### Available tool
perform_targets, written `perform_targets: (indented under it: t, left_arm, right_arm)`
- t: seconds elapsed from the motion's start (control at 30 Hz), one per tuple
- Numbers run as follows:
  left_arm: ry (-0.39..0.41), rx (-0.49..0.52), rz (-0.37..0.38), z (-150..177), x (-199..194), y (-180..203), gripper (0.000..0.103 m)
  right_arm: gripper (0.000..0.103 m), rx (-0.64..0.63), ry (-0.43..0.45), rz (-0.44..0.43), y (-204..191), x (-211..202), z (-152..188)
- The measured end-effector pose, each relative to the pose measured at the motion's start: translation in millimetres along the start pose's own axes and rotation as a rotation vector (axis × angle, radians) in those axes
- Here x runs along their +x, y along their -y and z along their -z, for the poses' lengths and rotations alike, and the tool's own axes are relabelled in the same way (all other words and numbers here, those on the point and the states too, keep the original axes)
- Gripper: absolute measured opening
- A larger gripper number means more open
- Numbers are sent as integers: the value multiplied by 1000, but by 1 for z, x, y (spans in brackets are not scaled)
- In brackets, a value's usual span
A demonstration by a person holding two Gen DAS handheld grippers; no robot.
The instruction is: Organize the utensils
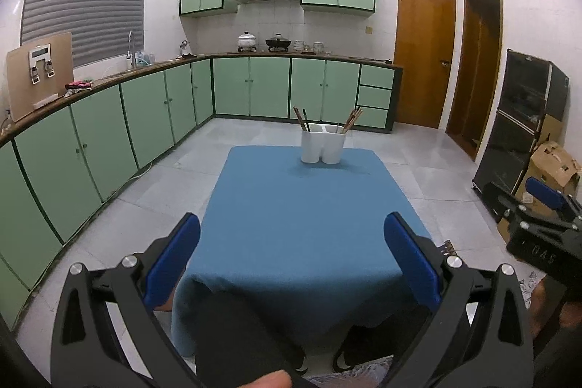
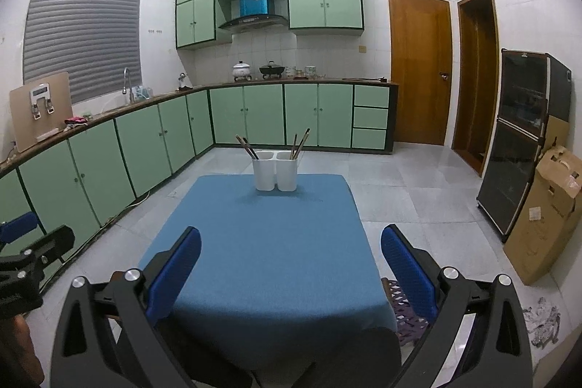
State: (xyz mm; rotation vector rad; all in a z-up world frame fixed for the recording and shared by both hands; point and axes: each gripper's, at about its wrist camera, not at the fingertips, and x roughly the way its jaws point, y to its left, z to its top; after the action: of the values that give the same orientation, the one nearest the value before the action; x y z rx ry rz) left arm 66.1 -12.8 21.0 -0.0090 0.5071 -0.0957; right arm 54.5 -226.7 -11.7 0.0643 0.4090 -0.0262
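Both tools are held low at the near edge of the table [image 1: 291, 206], and nothing is in them: the left gripper [image 1: 291, 260] has its jaws wide apart, and the right gripper [image 2: 291, 264] also. The white holder [image 2: 275, 174], with two compartments, stands at the far end of the cloth, at 12 o'clock from both cameras. Chopsticks [image 2: 246, 147] lean toward 10 o'clock in the left compartment, and others [image 2: 300, 143] lean toward 1 o'clock in the right one. I think the step now is the reach to the holder. It is better to come from above, close on one stick near its top, and lift straight, so the light holder does not tip.
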Motion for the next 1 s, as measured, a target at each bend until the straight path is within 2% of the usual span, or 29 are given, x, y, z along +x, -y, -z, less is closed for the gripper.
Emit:
perform_targets:
  t: [0.17, 0.27, 0.5, 1.0]
  left_arm:
    - [23, -12, -31, -1, -7, -5, 98]
    - [36, -24, -21, -1, -11, -6, 98]
    - [49, -19, -48, 0, -16, -1, 98]
    - [45, -17, -28, 3, -19, -2, 98]
  right_arm:
    - [97, -15, 1, -10, -2, 0, 1]
    - [97, -15, 2, -12, -2, 1, -1]
    - [97, -26, 15, -16, -5, -4, -2]
    - [97, -33, 39, 0, -9, -9, -3]
